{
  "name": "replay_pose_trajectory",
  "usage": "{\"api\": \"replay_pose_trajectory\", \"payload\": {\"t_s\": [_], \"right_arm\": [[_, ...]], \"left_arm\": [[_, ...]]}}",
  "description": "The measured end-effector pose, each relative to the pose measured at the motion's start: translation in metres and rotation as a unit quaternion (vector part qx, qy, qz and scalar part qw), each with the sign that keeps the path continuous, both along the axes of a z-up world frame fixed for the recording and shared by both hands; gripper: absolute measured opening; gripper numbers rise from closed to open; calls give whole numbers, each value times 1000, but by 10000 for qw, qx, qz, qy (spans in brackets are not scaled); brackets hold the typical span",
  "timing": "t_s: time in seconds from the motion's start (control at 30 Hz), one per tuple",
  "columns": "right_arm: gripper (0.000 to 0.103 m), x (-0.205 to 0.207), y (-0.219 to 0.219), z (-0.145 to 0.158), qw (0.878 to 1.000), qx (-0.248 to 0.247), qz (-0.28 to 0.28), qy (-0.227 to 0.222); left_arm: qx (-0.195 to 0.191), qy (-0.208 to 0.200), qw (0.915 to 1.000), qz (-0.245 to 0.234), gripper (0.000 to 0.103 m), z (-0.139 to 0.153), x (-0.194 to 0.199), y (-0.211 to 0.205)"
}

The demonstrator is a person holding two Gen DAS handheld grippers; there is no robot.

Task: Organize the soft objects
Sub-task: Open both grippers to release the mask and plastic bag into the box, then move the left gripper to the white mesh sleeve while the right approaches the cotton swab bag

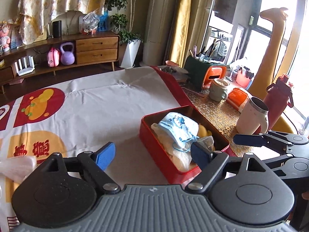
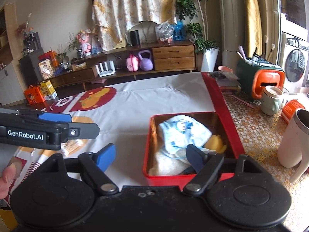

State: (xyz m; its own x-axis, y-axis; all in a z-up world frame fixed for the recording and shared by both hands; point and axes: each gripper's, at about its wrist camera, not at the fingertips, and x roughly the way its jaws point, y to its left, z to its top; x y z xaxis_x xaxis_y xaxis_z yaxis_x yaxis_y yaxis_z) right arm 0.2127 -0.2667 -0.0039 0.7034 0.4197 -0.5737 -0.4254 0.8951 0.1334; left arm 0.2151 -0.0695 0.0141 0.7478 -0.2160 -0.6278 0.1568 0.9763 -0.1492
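Left gripper [image 1: 152, 157] spread, empty; right gripper [image 2: 150, 157] spread, empty; blue printed cloth [image 1: 178, 130] lies atop cream towel [image 1: 180, 157] inside red tin [image 1: 154, 150]; judged light, limp, non-fragile; pinch bunched fold near centre, not loose string.

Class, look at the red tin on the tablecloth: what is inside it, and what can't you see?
Inside the red tin a blue-printed cloth lies on top of a cream towel, with a yellow toy beside it. Whatever lies beneath the fabrics, and the tin's floor, is covered.
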Motion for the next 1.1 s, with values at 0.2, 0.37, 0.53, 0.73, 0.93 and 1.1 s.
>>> {"api": "replay_pose_trajectory", "payload": {"t_s": [0.2, 0.37, 0.53, 0.73, 0.93, 1.1], "right_arm": [[87, -12, 30, 4, 9997, 32, 239, -6], [90, -20, 59, 6, 9988, 51, 482, -35], [97, -25, 88, 6, 9975, 73, 708, -28], [101, -30, 122, 2, 9954, 13, 961, -33], [102, -31, 151, -8, 9937, -67, 1116, 74], [102, -28, 171, -18, 9921, -182, 1229, 175]], "left_arm": [[-65, 2, 9998, 201, 95, 3, -21, 30], [-169, -42, 9992, 351, 98, 3, -37, 60], [-169, -22, 9985, 512, 99, 0, -52, 90], [-146, -66, 9971, 748, 101, -6, -70, 132], [-187, 9, 9933, 1137, 102, -14, -81, 175], [-222, 104, 9888, 1473, 102, -23, -80, 212]]}}
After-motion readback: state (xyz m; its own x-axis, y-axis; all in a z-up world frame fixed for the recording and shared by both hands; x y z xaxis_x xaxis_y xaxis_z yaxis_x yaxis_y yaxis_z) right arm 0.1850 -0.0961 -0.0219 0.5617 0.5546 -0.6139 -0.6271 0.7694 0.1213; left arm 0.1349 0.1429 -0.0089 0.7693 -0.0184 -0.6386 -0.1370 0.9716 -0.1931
